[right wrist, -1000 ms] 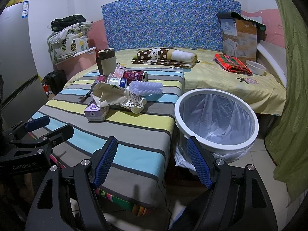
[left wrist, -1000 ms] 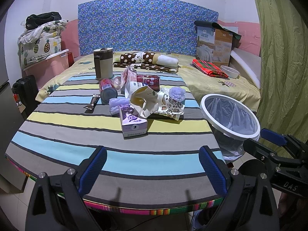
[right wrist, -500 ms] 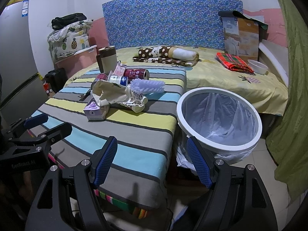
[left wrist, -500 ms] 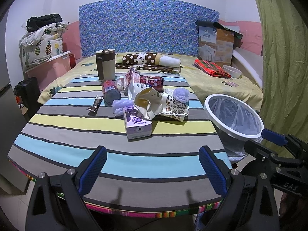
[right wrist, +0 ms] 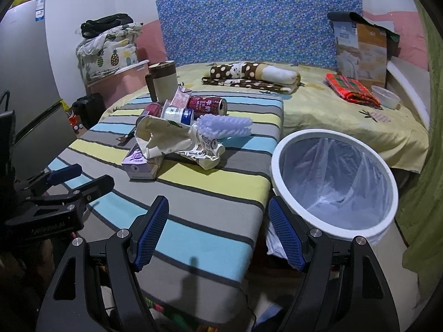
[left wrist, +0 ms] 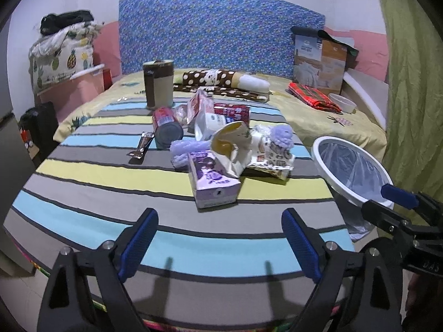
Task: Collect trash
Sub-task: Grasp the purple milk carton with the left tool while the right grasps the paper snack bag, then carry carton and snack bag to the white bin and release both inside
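A pile of trash lies mid-table on the striped cloth (left wrist: 110, 193). It holds a purple carton (left wrist: 213, 182) (right wrist: 139, 163), a crumpled paper bag (left wrist: 231, 146), a lavender bubble-wrap roll (right wrist: 221, 124), two red cans (left wrist: 166, 127) (right wrist: 206, 105) and a small wrapper (left wrist: 141, 148). A white bin (left wrist: 351, 168) (right wrist: 335, 182) with a clear liner stands off the table's right edge. My left gripper (left wrist: 220, 240) hovers over the near table edge, short of the carton; its jaws are closing with nothing between them. My right gripper (right wrist: 218, 229) is open and empty by the table corner, beside the bin.
A brown-and-cream mug (left wrist: 159, 84) stands behind the pile. Beyond the table is a bed (right wrist: 346, 127) with a folded dotted blanket (right wrist: 249, 77), a red cloth, a bowl and a cardboard box. A green curtain (left wrist: 409, 83) hangs right; a fridge (right wrist: 25, 83) stands left.
Both grippers have moved forward, so the trash pile and the bin look larger and nearer. The left gripper's fingers stand slightly closer together than before.
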Demonstrator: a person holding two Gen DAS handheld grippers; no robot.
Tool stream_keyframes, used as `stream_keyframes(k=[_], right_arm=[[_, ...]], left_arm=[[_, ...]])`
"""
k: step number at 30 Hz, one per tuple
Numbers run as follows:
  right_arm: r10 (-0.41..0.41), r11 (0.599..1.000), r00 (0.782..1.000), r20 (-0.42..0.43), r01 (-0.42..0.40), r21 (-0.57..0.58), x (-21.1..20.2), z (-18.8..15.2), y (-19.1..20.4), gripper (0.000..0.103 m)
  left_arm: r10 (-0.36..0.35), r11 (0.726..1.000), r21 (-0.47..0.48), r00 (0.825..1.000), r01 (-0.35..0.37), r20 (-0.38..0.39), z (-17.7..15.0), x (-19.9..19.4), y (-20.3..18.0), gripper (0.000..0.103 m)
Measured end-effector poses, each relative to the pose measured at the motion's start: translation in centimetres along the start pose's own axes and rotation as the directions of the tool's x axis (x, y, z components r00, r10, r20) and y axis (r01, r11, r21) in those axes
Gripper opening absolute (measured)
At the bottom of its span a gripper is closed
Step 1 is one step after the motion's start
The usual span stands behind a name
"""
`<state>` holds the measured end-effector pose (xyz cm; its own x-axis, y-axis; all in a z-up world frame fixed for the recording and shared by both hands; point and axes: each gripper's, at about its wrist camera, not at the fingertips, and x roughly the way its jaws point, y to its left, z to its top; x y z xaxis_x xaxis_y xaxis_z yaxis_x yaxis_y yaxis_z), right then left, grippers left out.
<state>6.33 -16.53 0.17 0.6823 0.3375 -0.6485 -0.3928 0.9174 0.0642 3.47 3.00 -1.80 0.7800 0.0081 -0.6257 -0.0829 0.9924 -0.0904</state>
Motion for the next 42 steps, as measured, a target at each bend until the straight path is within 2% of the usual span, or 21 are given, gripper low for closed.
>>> stream_keyframes(k=[11,18,20,23,24,25,28,34,37,40,42], right_arm=[[0.007,1.000,1.000,-0.020,-0.007,-0.002,2.4,1.7,-0.1,0.076],[0.009,1.000,1.000,-0.023,-0.009,0.007,4.0,3.5,-0.2,0.076],[0.019,1.000,0.999,-0.029,-0.018,0.008,4.6,3.7,-0.3,0.076],[0.035,0.999,0.998,-0.048,-0.035,0.004,5.6,3.9,-0.2,0.076],[0.043,0.999,0.998,-0.055,-0.043,0.005,6.0,3.9,-0.2,0.076],[0.045,0.999,0.997,-0.063,-0.045,0.005,6.4,3.9,-0.3,0.076],[0.057,0.998,0.995,-0.086,-0.056,0.008,7.4,4.2,-0.5,0.074],[0.096,0.995,0.983,-0.158,-0.093,0.029,9.7,4.3,-1.0,0.059],[0.113,0.994,0.973,-0.201,-0.109,0.032,10.6,4.1,-1.1,0.046],[0.128,0.992,0.971,-0.200,-0.123,0.038,10.0,4.0,-1.1,0.030],[0.128,0.992,0.973,-0.191,-0.124,0.034,9.5,3.8,-1.0,0.030]], left_arm=[[0.004,0.999,-0.046,1.000,-0.004,-0.018,1.4,3.3,1.6,0.089],[0.002,1.000,-0.027,0.999,-0.004,-0.051,1.5,5.7,0.9,0.088],[0.005,1.000,-0.026,0.999,-0.006,-0.053,1.6,6.1,0.9,0.083],[-0.002,0.999,-0.037,0.998,-0.001,-0.069,1.7,6.7,1.1,0.068],[-0.003,0.999,-0.043,0.997,0.000,-0.074,1.7,6.9,1.3,0.059],[-0.002,0.999,-0.046,0.997,-0.002,-0.079,1.6,7.1,1.4,0.056],[-0.004,0.999,-0.054,0.997,0.000,-0.074,1.5,6.8,1.7,0.056],[-0.002,0.998,-0.066,0.998,-0.003,-0.067,1.1,5.9,2.7,0.056],[0.002,0.997,-0.078,0.998,-0.007,-0.063,1.0,5.5,3.3,0.056],[0.006,0.996,-0.084,0.998,-0.011,-0.059,0.9,5.1,3.7,0.056],[0.005,0.996,-0.087,0.998,-0.010,-0.057,0.9,4.8,3.7,0.056]])
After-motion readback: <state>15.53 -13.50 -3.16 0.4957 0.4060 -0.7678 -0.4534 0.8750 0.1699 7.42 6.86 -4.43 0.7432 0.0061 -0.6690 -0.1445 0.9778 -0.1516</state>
